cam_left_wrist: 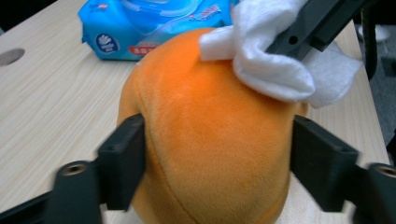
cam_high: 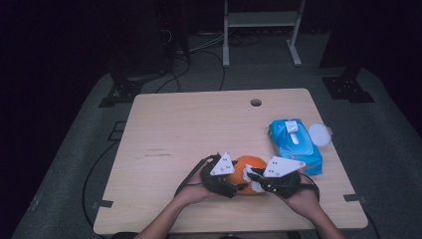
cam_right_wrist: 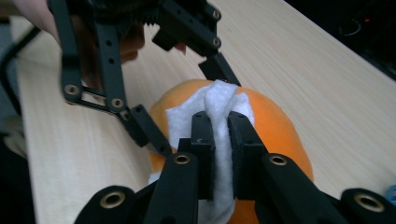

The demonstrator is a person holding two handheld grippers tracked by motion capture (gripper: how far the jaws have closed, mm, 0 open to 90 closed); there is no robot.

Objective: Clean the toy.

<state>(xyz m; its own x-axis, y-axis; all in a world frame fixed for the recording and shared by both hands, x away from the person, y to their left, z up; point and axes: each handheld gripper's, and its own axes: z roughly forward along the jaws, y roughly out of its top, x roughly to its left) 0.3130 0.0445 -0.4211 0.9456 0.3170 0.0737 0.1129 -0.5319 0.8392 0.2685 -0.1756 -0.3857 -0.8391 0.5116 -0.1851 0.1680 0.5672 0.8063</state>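
An orange plush toy (cam_high: 255, 164) lies on the wooden table (cam_high: 189, 129) near its front edge. My left gripper (cam_left_wrist: 217, 163) is shut on it, one black jaw pressing each side of the plush toy (cam_left_wrist: 210, 140). From the right, my right gripper (cam_right_wrist: 220, 140) is shut on a folded white wipe (cam_right_wrist: 219, 105), which rests on top of the plush toy (cam_right_wrist: 275, 130). In the left gripper view the wipe (cam_left_wrist: 275, 70) drapes over the toy's upper right. Both hands hold the grippers close together in the high view.
A blue pack of wet wipes (cam_high: 294, 144) lies right of the toy, with a round white lid (cam_high: 319, 134) beside it. A cable hole (cam_high: 256, 102) sits near the table's far edge. Dark stands and cables are on the floor beyond.
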